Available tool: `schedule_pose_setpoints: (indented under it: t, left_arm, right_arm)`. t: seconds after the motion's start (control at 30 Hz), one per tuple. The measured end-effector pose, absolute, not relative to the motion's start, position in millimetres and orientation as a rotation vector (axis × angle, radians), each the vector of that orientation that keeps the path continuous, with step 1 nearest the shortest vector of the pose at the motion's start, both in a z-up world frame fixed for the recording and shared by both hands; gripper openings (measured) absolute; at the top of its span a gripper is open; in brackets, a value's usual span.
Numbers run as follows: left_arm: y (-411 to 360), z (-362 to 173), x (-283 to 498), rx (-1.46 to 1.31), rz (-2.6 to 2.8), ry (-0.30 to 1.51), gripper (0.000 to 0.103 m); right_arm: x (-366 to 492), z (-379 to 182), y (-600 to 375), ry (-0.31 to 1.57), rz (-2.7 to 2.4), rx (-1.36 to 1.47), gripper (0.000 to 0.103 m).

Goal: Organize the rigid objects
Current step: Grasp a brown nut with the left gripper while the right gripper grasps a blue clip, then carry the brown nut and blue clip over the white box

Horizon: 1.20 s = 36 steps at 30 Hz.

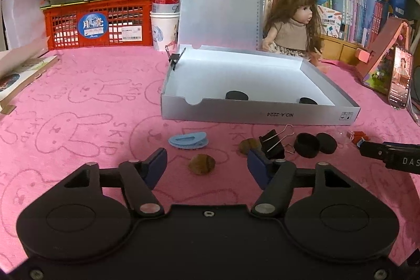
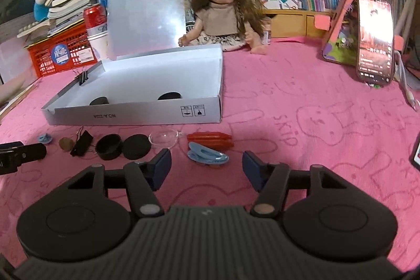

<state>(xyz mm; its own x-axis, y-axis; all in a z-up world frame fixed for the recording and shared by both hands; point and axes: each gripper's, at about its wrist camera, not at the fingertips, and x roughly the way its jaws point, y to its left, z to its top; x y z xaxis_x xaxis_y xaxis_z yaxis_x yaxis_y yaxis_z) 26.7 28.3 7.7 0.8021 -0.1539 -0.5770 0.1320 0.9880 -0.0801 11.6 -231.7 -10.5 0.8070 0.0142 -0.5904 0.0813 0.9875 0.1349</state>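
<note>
**Both grippers hover with jaws apart over the row of small things**

We hold the left gripper (image 1: 207,164) low over the pink bunny-print cloth (image 1: 78,109), its blue-padded jaws apart, with a brown ridged nut-like piece (image 1: 202,163) lying loose between the fingertips, not pinched. Just beyond lie a light-blue plastic hair clip (image 1: 188,141), a second brown piece (image 1: 249,146), a black binder clip (image 1: 271,147) and a black round cup (image 1: 306,144) beside its flat black lid (image 1: 326,143).

Our right gripper (image 2: 206,164) also stands apart, empty, with another light-blue hair clip (image 2: 207,154) just ahead between its fingertips. Behind it lie a red ridged clip (image 2: 210,139) and a clear plastic dome (image 2: 162,139).

Farther in, the open grey cardboard box (image 1: 260,114) holds two black discs (image 1: 236,95) near its front wall.
</note>
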Motion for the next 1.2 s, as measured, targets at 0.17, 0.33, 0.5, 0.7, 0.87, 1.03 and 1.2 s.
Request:
schedule_pose_setpoints:
  t: [0.17,0.33,0.5,0.7,0.87,1.03,1.2]
  left_arm:
    - [24,2,30,-0.045,-0.152,0.651,0.046]
    - [21,0,29,-0.033,-0.142,0.649,0.041]
    - [21,0,30,-0.026,-0.135,0.649,0.022]
    - [20,1,27,-0.027,-0.134,0.642,0.022]
    - [20,6,23,-0.023,-0.144,0.633,0.022]
    - [19,14,21,-0.033,-0.161,0.628,0.022]
    - [15,26,22,-0.058,-0.203,0.642,0.022]
  right_arm:
    - [14,-13,-230,0.633,-0.045,0.157,0.069]
    - [17,-14,-228,0.629,-0.048,0.158,0.068]
    - [22,-14,-227,0.624,-0.066,0.172,0.059]
    - [23,-15,-225,0.62,-0.071,0.169,0.042]
    - [20,-14,-223,0.616,-0.059,0.158,0.041]
    - [15,-6,-218,0.59,-0.039,0.131,0.041]
    - [14,5,-214,0.565,-0.017,0.127,0.041]
